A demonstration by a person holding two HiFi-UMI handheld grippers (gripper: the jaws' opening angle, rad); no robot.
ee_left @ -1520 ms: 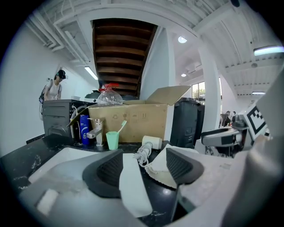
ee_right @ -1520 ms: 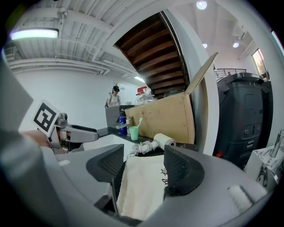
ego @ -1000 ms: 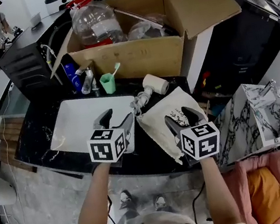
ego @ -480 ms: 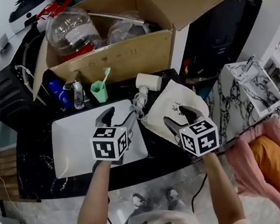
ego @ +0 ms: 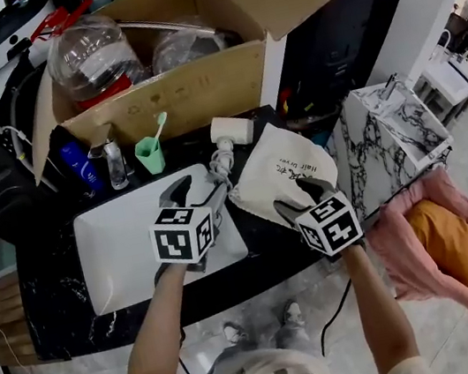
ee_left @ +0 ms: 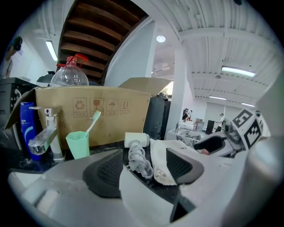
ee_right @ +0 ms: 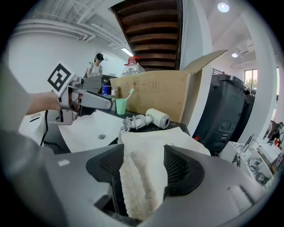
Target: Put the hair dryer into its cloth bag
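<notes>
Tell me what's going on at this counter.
A person holds tongs in each hand over a dark counter. The right tongs stand open around the near edge of the cloth bag, not yet clamped. The left tongs hang open above the white sink, pointing toward the hair dryer and its coiled cord, which lie outside the bag.

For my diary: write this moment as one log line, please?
left gripper open; right gripper open over bag; dryer outside bag
</notes>
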